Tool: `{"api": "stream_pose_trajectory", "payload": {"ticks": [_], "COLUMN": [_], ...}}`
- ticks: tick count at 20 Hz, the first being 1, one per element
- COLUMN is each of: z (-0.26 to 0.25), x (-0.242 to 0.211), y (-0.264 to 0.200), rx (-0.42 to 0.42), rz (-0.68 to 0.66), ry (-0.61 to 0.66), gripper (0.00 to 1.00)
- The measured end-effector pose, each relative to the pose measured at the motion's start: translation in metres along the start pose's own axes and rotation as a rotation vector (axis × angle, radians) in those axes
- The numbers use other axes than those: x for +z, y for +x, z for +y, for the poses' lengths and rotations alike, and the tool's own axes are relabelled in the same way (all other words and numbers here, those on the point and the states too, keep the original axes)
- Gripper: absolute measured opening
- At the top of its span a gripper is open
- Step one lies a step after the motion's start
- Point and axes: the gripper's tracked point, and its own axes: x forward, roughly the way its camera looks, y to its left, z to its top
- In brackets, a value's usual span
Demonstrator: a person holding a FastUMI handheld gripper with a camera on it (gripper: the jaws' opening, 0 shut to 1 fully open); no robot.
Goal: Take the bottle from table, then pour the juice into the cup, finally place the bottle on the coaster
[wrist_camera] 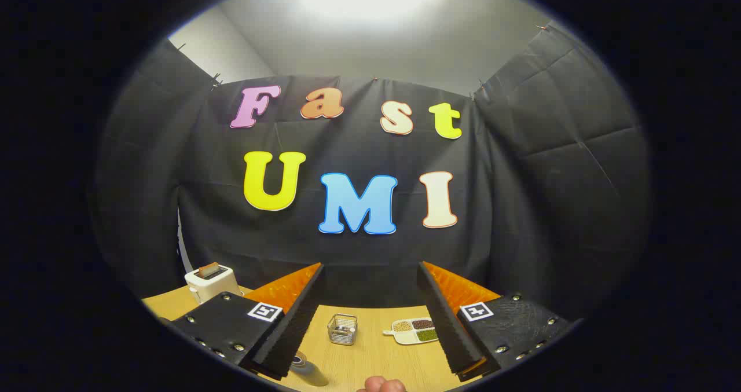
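My gripper (370, 266) is open, its two black-padded fingers (295, 322) spread wide and holding nothing. It is held level above the wooden table (370, 360), looking toward the booth's back wall. Low down, right beside the base of the left finger, is a grey cylindrical thing with a dark top (307, 370); it looks like the bottle, though little of it shows. A bit of a person's hand (382, 385) pokes in between the finger bases, close to the camera.
Between the fingers on the table sit a small wire basket (342, 329) and a white divided dish of grains (414, 330), the dish close to the right finger. A white toaster (211, 282) stands at the table's far left, outside the left finger.
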Motion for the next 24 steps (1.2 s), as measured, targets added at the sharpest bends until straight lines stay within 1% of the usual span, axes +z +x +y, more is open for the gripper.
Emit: {"api": "stream_pose_trajectory", "payload": {"ticks": [10,13,16,19,22,24], "z": [0.012,0.009,0.012,0.026,0.049,0.069], "x": [-0.003,-0.004,-0.013,-0.034,-0.062,-0.086], "y": [-0.005,-0.008,-0.009,-0.009,-0.010,-0.016], "rx": [0.022,0.012,0.002,0.025,0.081,0.136], "rz": [0.018,0.018,0.048,0.085,0.093,0.112], "ry": [0.052,0.026,0.046,0.098,0.098,0.091], "gripper": [0.96,0.96,0.96,0.96,0.97,0.97]}}
